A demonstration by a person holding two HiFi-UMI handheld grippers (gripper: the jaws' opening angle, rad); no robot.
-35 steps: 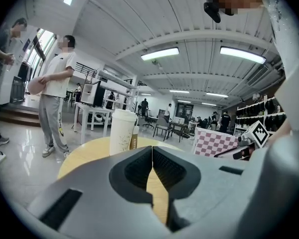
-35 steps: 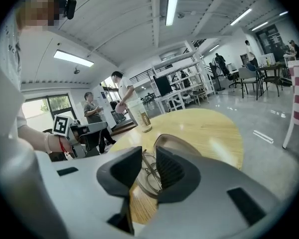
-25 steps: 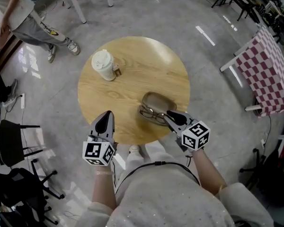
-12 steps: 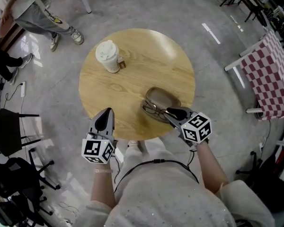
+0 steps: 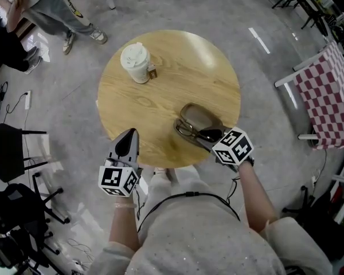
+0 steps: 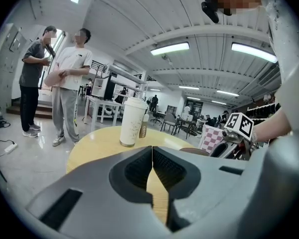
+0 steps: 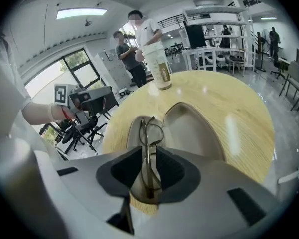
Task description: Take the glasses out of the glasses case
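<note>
CHANGE: right tool (image 5: 209,135) farther in over case (image 5: 199,118) than a second ago, now pinching folded glasses (image 7: 150,133), still lying in open case | MEANING: grasp likely made, lift-out pending | LEFT: left tool (image 6: 152,168) pressed together, empty, at near rim | SURFACE: round wooden worktop (image 5: 178,67), cup (image 5: 135,62) far side | ROOM: grey floor (image 5: 258,16), chairs (image 5: 17,148), checked cloth (image 5: 327,90), people (image 6: 72,78) standing beyond

Bright strip lights (image 6: 170,48), glare on table (image 7: 232,129), fisheye edges, fg jaws soft

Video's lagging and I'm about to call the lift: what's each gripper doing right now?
Left gripper: closed, empty.
Right gripper: closed on the glasses, at the open case.
</note>
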